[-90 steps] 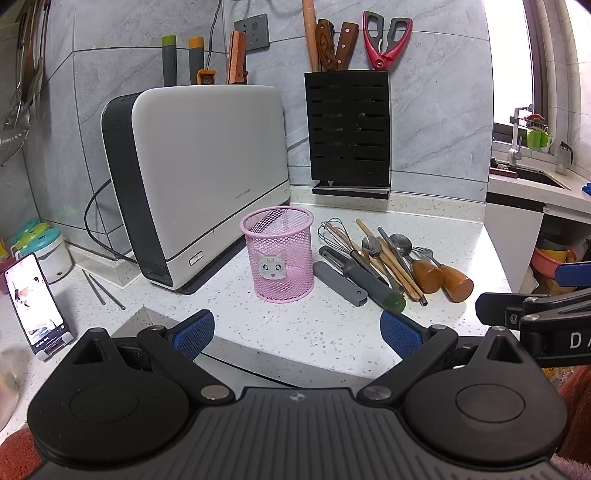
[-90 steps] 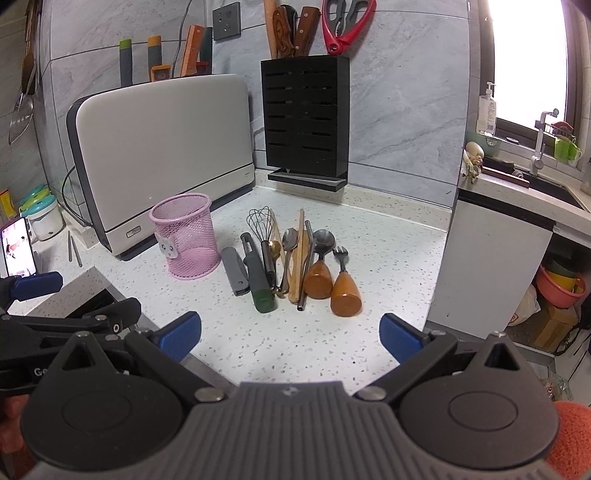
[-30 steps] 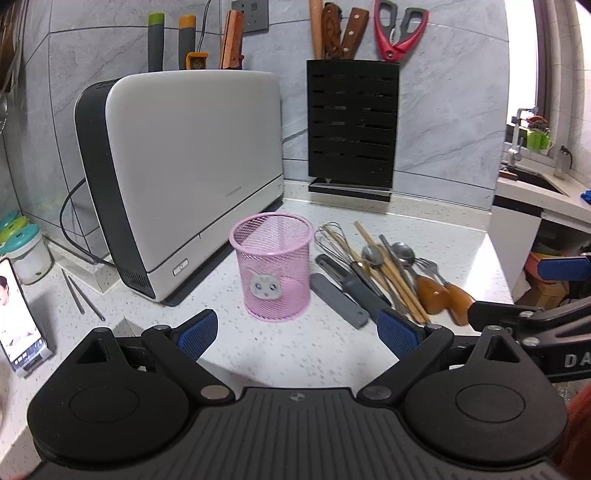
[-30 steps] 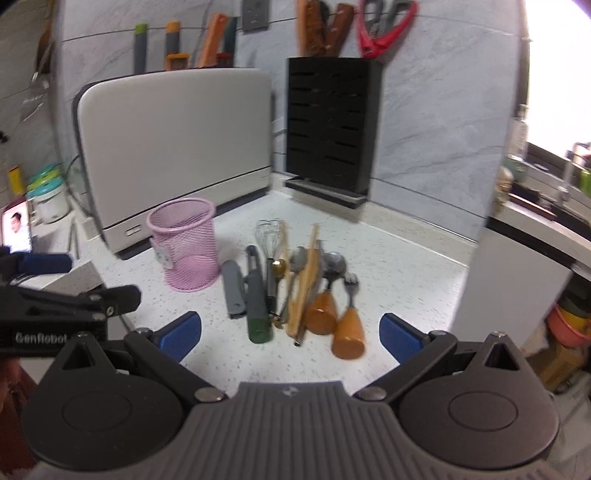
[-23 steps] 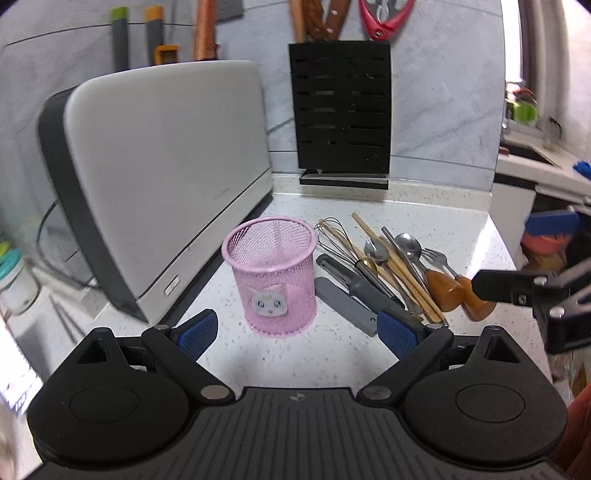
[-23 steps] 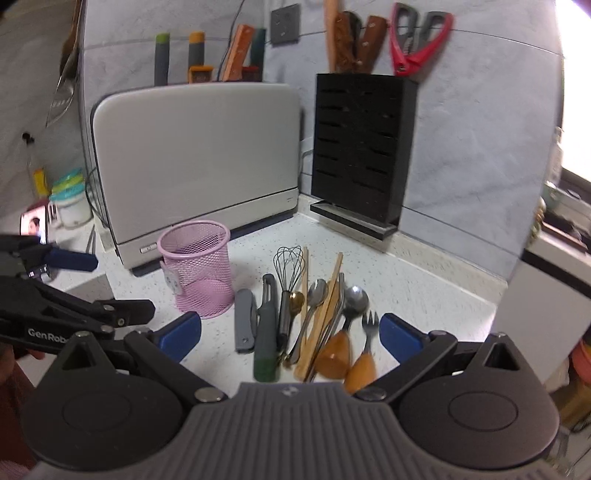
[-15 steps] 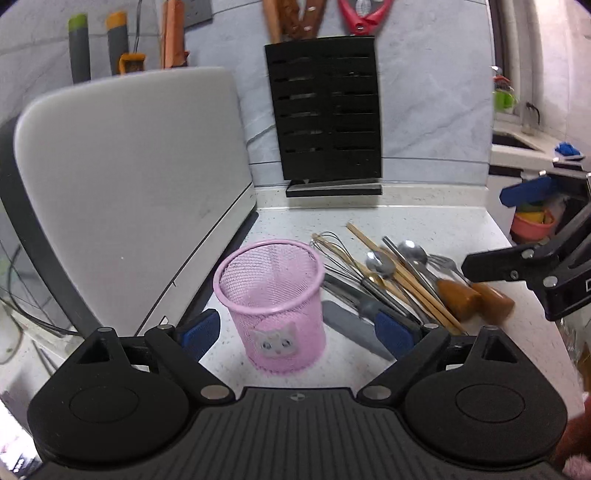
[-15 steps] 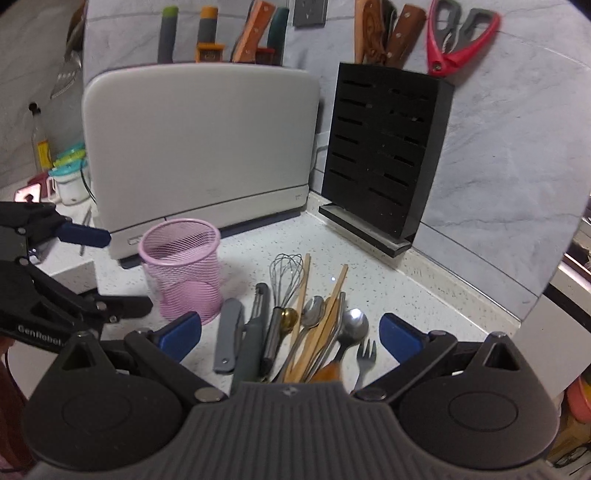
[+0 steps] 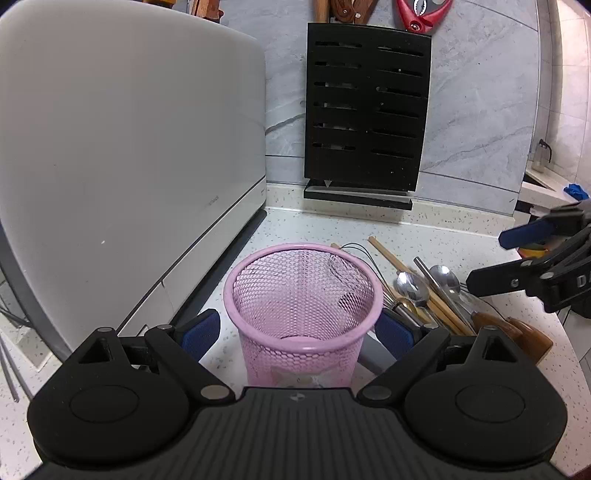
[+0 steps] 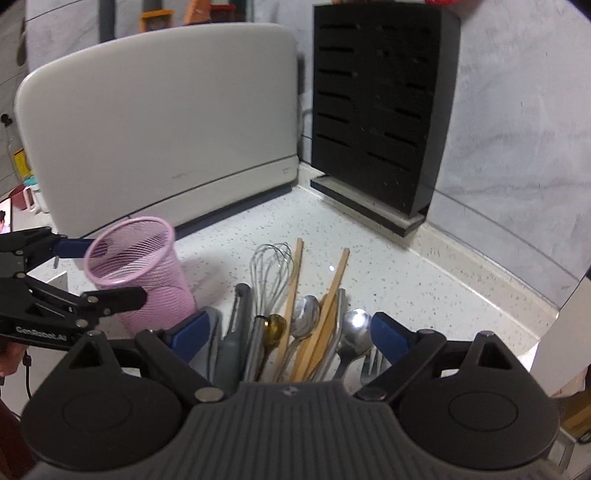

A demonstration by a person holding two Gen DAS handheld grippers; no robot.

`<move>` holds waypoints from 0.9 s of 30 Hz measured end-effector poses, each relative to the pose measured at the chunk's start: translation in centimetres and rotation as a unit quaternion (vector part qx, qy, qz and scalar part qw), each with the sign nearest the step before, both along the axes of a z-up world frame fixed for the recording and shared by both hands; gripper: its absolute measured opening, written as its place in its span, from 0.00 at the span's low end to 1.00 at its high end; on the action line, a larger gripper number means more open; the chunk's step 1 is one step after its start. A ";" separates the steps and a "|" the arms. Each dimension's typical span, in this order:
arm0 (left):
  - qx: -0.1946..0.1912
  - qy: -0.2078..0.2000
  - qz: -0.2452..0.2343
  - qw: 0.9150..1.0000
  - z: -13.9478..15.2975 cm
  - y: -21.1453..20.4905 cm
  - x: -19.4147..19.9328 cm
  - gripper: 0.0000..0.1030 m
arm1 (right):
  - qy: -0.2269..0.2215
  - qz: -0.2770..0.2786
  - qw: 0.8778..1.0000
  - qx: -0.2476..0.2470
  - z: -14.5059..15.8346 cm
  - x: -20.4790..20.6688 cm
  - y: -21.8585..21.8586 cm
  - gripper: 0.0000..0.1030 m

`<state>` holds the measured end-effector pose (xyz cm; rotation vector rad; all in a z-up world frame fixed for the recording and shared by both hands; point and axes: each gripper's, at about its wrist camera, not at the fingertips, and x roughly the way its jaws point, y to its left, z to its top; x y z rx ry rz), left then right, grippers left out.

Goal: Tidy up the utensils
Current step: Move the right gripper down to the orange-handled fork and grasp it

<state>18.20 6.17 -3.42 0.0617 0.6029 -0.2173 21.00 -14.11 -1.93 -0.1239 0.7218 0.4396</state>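
A pink mesh cup [image 9: 303, 306] stands upright on the speckled counter, and my left gripper [image 9: 297, 332] is open with a blue pad on each side of it, close to its wall. The cup [image 10: 136, 273] looks empty. To its right lies a row of utensils: a whisk [image 10: 271, 266], wooden chopsticks [image 10: 332, 288], spoons [image 10: 306, 317], a grey peeler [image 10: 240, 306] and a fork [image 10: 373, 362]. My right gripper [image 10: 288, 336] hangs low over their handles, jaws wide but closing, pads not pressing on any of them. Their handle ends are hidden under it.
A large white appliance [image 9: 129, 147] fills the left, close behind the cup. A black knife block [image 9: 365, 110] stands against the grey wall at the back, with red scissors [image 9: 421, 11] in its top. The counter ends just right of the utensils.
Both grippers moved forward and down. The left one now has the pink cup between its pads; the right one came in over the utensil row and its jaws narrowed a little.
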 end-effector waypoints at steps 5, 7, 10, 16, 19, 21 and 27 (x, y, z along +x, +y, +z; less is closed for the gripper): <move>0.007 -0.001 -0.013 1.000 -0.1 -0.2 0.2 1.00 | 0.033 -0.026 0.999 0.015 -0.7 1.6 -0.8 0.78; 0.013 0.002 -0.014 1.000 -0.1 -0.4 0.3 0.96 | 0.044 -0.034 0.998 0.023 -0.8 2.0 -1.1 0.73; 0.012 0.009 -0.011 1.000 0.0 -0.5 0.5 0.92 | 0.047 -0.042 0.998 0.032 -0.6 2.5 -1.5 0.67; 0.009 0.023 -0.009 1.000 0.2 -0.7 0.6 0.89 | 0.063 -0.065 0.995 0.043 -0.2 3.4 -2.4 0.48; 0.007 0.032 -0.019 0.999 0.4 -1.0 0.4 0.89 | 0.079 -0.084 0.993 0.033 -0.8 4.2 -3.2 0.35; 0.007 0.035 -0.022 0.999 0.5 -1.1 0.1 0.89 | 0.099 -0.097 0.990 0.031 -1.5 4.7 -3.8 0.29; 0.002 0.043 -0.028 0.999 0.7 -1.4 -1.0 0.89 | 0.154 -0.120 0.981 0.017 -4.0 5.0 -5.2 0.21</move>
